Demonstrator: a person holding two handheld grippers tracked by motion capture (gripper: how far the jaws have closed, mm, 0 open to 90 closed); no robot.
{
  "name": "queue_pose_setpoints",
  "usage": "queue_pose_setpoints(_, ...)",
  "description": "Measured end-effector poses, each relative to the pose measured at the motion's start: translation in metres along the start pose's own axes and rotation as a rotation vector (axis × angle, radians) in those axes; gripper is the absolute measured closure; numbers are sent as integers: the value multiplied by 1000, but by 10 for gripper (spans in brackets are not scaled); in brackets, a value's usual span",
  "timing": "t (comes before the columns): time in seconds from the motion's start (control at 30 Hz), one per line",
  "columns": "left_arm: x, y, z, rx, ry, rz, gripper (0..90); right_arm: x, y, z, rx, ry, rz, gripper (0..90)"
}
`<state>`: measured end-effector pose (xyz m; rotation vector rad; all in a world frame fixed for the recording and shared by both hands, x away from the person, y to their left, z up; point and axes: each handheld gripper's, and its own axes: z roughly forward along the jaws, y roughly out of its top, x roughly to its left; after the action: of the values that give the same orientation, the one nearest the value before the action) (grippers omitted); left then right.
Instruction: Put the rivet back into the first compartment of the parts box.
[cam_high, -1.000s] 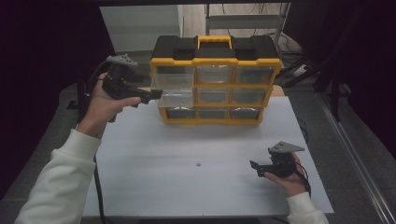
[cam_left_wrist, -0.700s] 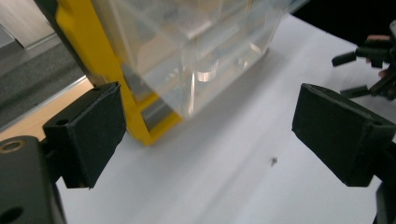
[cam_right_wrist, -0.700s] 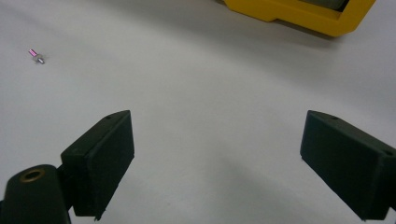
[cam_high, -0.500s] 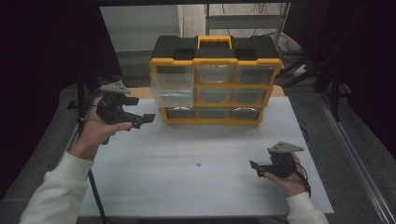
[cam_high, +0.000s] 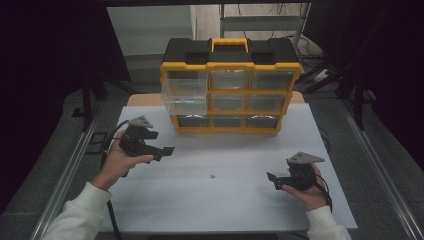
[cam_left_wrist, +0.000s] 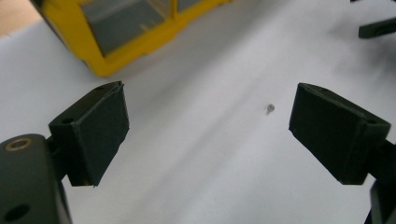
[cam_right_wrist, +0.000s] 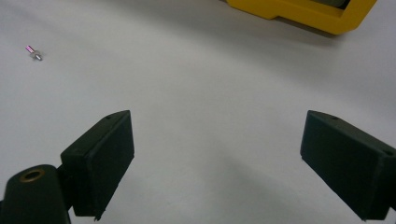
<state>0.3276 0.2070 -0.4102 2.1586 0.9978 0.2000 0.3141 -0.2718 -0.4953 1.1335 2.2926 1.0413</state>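
Observation:
A yellow and black drawer organizer (cam_high: 230, 90) stands at the back of the white table (cam_high: 230, 210). Its clear top-left drawer (cam_high: 184, 95) sticks out toward me. A tiny screw (cam_high: 212, 176) lies on the table's middle, also visible as the screw (cam_left_wrist: 270, 108) between the left jaws' line of sight and as the screw (cam_right_wrist: 35, 53) at far left. My left gripper (cam_high: 161, 142) hovers open at the table's left, in front of the organizer, holding nothing (cam_left_wrist: 210, 107). My right gripper (cam_high: 274, 181) rests open near the front right, empty (cam_right_wrist: 219, 135).
The organizer's yellow lower corner (cam_left_wrist: 107, 42) shows close ahead of the left jaws, and its base (cam_right_wrist: 303, 11) lies far ahead of the right jaws. The right gripper's jaw (cam_left_wrist: 378, 28) peeks in at top right. Metal rails (cam_high: 70, 170) flank the table.
My left gripper let go of the top-left drawer and drew back and down to the table's left, now open. The drawer stays pulled out. The right gripper has not moved.

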Motion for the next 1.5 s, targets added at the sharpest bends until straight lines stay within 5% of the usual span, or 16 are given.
queue_pose_setpoints(0.63,-16,-12,45,56,-38,24,139,0,0,1,5,0,0,100)
queue_pose_setpoints(1.5,-51,-1,106,148,-107,102,162,0,0,1,7,-1,-2,100)
